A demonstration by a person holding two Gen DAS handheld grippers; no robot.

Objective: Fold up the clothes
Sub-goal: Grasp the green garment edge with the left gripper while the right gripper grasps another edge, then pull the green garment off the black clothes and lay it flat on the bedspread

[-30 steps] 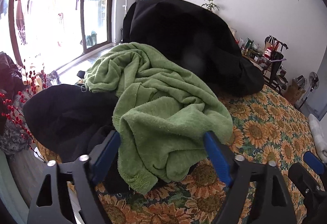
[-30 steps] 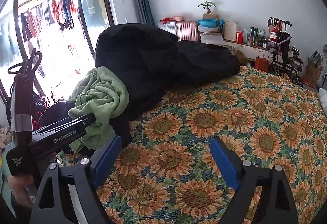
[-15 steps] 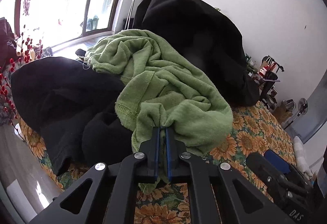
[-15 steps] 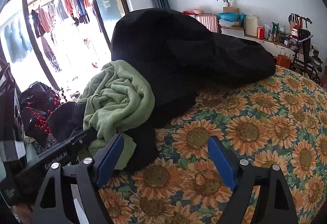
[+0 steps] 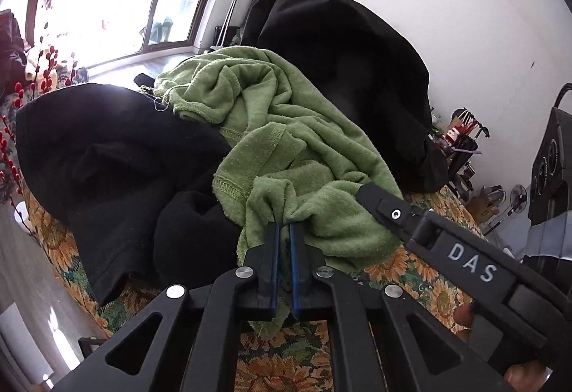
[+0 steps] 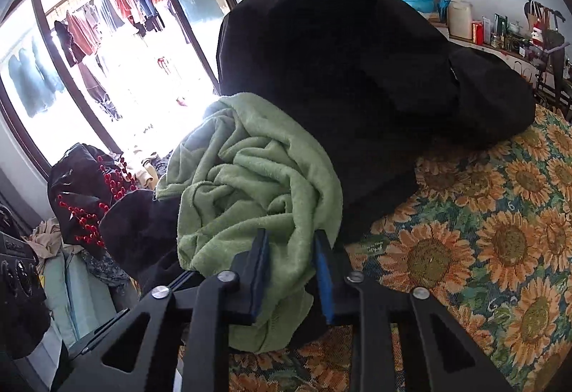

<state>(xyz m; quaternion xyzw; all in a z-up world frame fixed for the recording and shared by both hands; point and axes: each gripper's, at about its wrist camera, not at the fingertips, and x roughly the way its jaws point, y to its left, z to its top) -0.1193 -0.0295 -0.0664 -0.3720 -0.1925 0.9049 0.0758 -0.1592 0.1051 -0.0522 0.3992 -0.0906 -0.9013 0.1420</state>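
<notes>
A crumpled green fleece garment [image 5: 304, 148] lies on a heap of black clothes [image 5: 107, 156] at the edge of a sunflower-patterned bedspread [image 6: 482, 249]. My left gripper [image 5: 283, 231] is shut on a fold at the garment's near edge. In the right wrist view the same green garment [image 6: 250, 184] bulges between the blue pads of my right gripper [image 6: 291, 241]. Those jaws are closing and pinch a thick bunch of it. A finger [image 5: 379, 202] of the right gripper reaches onto the green cloth from the right.
A large black mound of clothing [image 6: 339, 70] rises behind the green garment. Left of the bed are a bright glass door [image 6: 125, 70] with hanging laundry and red berry branches [image 6: 89, 213]. Cluttered shelves [image 6: 500, 30] line the far wall. Open bedspread lies to the right.
The left gripper went from open around the green garment to shut on its edge. The right gripper moved left onto the green garment, and its jaws closed from wide to a pinch.
</notes>
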